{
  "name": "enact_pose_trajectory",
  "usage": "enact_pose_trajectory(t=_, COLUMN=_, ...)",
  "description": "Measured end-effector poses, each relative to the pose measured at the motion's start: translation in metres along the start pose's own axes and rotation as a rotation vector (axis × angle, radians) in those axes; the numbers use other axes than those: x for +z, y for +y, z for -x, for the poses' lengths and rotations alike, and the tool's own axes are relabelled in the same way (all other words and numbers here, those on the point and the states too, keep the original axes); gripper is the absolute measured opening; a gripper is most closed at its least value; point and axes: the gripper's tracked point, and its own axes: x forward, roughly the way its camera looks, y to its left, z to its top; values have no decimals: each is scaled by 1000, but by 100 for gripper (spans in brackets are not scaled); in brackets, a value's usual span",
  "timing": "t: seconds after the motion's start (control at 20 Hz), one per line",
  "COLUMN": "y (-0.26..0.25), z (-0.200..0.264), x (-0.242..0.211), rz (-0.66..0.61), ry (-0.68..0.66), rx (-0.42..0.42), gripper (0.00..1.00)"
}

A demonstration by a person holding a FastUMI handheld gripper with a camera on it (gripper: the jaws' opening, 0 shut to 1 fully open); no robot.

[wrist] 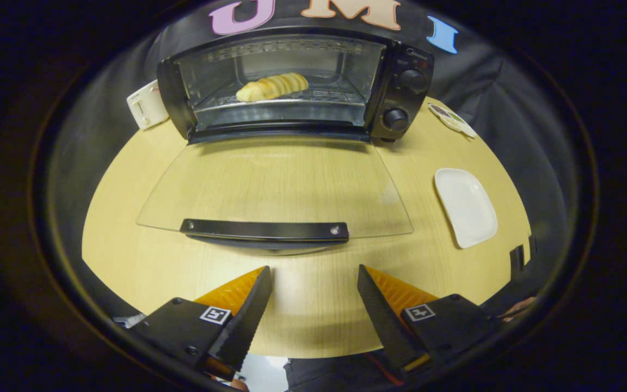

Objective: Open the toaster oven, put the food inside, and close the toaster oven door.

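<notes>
Fingers point(313, 272) spread apart, holding nothing, above bare table point(128, 239) | just ahead: glass door point(275, 185) folded flat down, its dark handle point(264, 230) nearest the fingers | beyond: toaster oven point(297, 81) open, bread roll point(272, 87) on its rack | white plate point(466, 207) right of door.

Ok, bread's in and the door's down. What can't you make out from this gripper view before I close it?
- Toaster oven knobs: markings too small to tell the settings.
- Bread: its underside on the rack is hidden.
- Door handle: its underside, hidden by the bar itself.
- White box beside the oven: partly behind the oven's side.
- Gripper: open, fingers short of the handle; the gap cannot be judged.
</notes>
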Motion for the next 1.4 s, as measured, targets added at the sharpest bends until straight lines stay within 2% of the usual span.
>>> enact_pose_trajectory(t=0.2, y=1, z=-6, x=6, rz=3, ry=8, rx=23, gripper=100)
enact_pose_trajectory(t=0.55, y=2, z=13, x=25, rz=57, ry=-51, rx=1, gripper=100)
enact_pose_trajectory(t=0.7, y=9, z=25, x=47, rz=-9, ry=-113, rx=33, gripper=100)
enact_pose_trajectory(t=1.0, y=12, z=47, x=120, rz=-179, ry=-271, rx=72, gripper=100)
enact_pose_trajectory(t=1.4, y=10, z=53, x=196, rz=-248, ry=-395, rx=87, gripper=100)
